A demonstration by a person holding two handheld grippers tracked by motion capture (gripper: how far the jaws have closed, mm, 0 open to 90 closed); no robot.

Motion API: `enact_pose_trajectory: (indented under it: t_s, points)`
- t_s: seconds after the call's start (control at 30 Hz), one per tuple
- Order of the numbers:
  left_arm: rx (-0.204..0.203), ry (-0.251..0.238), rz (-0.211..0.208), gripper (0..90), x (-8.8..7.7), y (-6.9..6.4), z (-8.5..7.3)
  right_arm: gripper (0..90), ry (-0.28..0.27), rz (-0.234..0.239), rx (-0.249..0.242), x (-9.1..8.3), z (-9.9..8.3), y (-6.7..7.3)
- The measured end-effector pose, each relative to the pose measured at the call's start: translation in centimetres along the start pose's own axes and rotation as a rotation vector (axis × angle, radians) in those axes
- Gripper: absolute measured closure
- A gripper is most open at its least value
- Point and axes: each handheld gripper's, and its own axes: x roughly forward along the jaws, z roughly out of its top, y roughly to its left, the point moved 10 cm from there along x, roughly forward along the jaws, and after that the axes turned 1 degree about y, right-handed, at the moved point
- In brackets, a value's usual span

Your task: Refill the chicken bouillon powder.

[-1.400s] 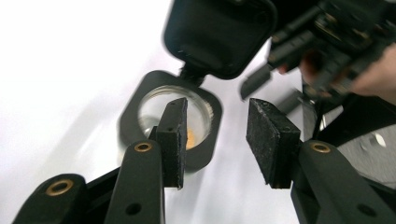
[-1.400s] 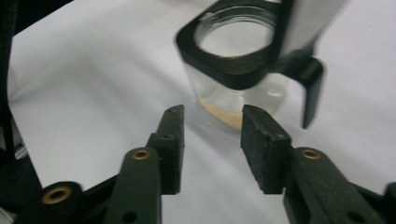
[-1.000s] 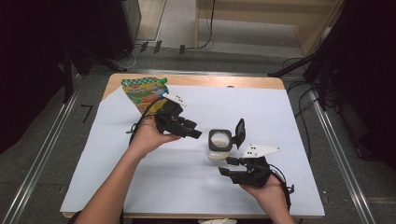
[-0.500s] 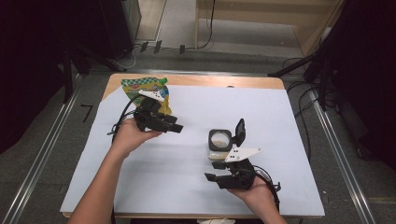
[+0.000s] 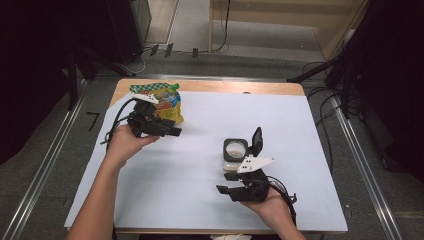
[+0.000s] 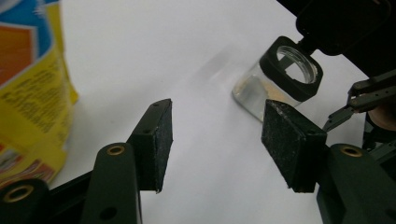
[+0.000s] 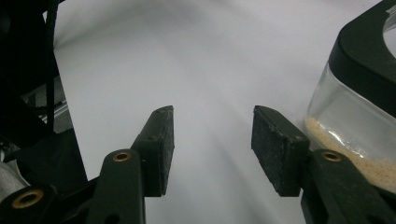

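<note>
We hold the left gripper in the upper left of the high view, its 2 jaws apart and empty, just beside the yellow snack bag. The right gripper sits lower right, jaws apart around nothing. The glass jar, lid flipped up, stands right of center, just above it.

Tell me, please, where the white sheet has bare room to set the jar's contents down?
Free: the middle strip between the bag and the jar, the far right corner beyond the jar, and the near left by the forearm. Crowded: around the jar, where the right gripper sits, and by the bag near the left gripper.
</note>
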Motion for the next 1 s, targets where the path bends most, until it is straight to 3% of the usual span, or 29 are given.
enact_pose_trajectory:
  t_s: [0.07, 0.13, 0.7, 0.9, 1.0]
  points:
    - [0.0, -0.003, 0.008, 44.7, -0.3, 0.3, -0.1, 50.4, 0.002, 0.001, -0.002, 0.0, 0.0, 0.0]
    - [-0.001, -0.011, 0.041, 44.9, -1.2, 1.4, -0.3, 50.5, 0.003, 0.003, -0.006, 0.1, 0.0, 0.1]
    - [-0.099, -0.077, 0.147, 44.7, -5.2, 7.0, -1.1, 50.5, 0.013, 0.002, -0.014, 0.2, -0.3, 0.2]
    - [-0.137, -0.095, 0.204, 44.7, -6.8, 9.3, -1.5, 50.3, 0.012, -0.005, -0.013, 0.2, -0.5, 0.2]
    - [-0.136, -0.068, 0.258, 44.6, -7.1, 10.5, -1.8, 50.3, 0.01, -0.009, -0.011, 0.1, -0.6, 0.2]
